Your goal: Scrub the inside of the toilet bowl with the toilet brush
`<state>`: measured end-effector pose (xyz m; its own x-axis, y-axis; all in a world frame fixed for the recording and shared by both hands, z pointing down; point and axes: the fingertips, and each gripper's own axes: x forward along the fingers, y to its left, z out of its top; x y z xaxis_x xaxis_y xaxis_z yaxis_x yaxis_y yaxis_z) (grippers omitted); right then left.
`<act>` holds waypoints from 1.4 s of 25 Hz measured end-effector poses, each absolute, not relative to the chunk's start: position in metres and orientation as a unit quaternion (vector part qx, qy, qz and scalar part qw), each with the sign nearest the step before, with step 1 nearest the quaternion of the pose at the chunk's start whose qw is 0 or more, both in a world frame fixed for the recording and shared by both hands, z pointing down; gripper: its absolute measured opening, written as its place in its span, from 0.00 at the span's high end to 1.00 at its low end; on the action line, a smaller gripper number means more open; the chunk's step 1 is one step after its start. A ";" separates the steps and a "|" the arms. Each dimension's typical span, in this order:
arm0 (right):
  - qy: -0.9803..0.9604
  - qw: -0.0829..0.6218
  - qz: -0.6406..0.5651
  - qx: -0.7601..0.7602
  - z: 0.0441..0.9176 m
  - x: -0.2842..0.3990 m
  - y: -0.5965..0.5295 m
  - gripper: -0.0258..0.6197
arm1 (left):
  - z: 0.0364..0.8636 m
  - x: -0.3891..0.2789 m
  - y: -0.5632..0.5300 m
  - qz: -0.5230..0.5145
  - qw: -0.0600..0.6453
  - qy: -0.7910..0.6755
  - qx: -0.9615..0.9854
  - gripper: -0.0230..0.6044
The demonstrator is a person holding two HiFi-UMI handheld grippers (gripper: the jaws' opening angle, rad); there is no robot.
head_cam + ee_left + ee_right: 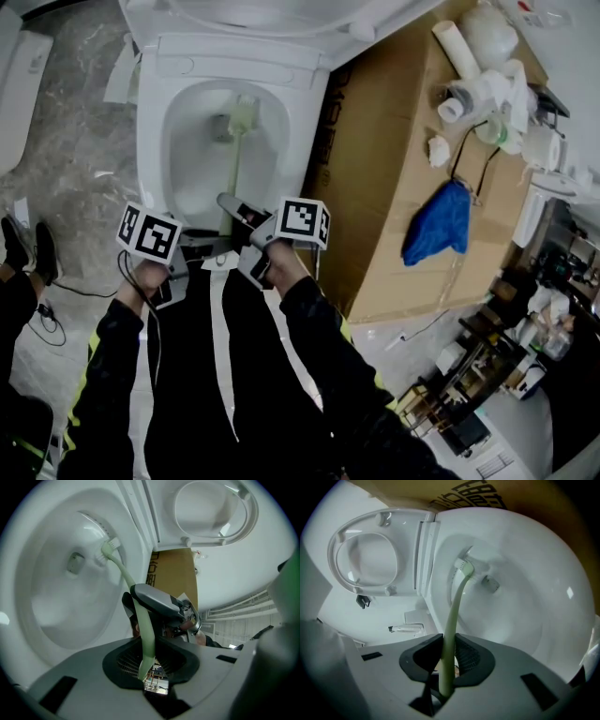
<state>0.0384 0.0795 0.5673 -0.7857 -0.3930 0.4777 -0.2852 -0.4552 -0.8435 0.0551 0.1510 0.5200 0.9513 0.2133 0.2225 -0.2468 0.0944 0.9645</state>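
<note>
brush (pixel 233 161) in toilet bowl (pixel 153 141), box (pixel 394 159) right

The toilet bowl (pixel 150 141) lies open from above; a cardboard box (pixel 394 141) crowds its right side.

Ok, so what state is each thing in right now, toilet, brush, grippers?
toilet seat: raised.
toilet bowl: uncovered, brush head inside.
toilet brush: held by its handle, head against the bowl's inner wall.
left gripper: shut on the handle near its end.
right gripper: shut on the handle further along.
blue cloth: crumpled on the cardboard box.
</note>
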 end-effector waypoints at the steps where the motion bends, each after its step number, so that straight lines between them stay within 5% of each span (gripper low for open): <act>1: 0.519 0.038 -0.788 -0.328 0.567 0.040 0.080 0.84 | 0.520 0.056 0.152 0.159 0.739 -0.009 0.655 0.84; 35: 0.420 0.049 -0.805 -0.416 0.552 0.053 0.151 0.84 | 0.495 0.055 0.217 0.184 0.768 0.098 0.605 0.84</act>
